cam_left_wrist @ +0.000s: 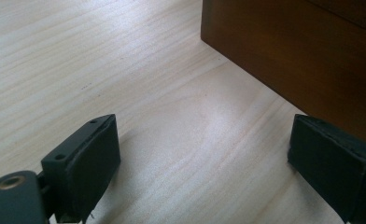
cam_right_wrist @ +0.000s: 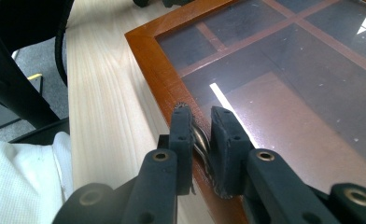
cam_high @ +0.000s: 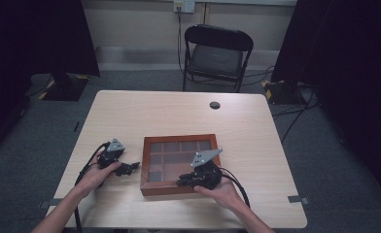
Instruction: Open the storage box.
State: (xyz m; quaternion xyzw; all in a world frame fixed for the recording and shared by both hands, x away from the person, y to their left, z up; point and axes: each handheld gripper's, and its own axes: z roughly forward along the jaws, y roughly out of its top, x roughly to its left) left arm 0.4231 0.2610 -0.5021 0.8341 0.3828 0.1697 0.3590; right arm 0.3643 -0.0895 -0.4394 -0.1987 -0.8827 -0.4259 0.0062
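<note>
A shallow brown wooden box [cam_high: 179, 140] with a glass lid over several compartments lies on the table's near half. My right gripper [cam_high: 181, 182] reaches over the box's front edge. In the right gripper view the gripper [cam_right_wrist: 202, 122] is shut on a small metal handle [cam_right_wrist: 200, 140] at the lid's wooden frame [cam_right_wrist: 153, 51]. My left gripper [cam_high: 132, 166] rests on the table just left of the box, pointing at its left side. Seen from the left gripper view, this gripper [cam_left_wrist: 204, 149] is open and holds nothing, and the box wall [cam_left_wrist: 288, 51] stands close ahead on the right.
The light wooden table [cam_high: 179, 109] has a round cable hole [cam_high: 215, 105] near its far edge. A black folding chair [cam_high: 217, 53] stands behind it. Cables trail from both grippers towards the near edge. A white sleeve [cam_right_wrist: 17, 177] is beside the right gripper.
</note>
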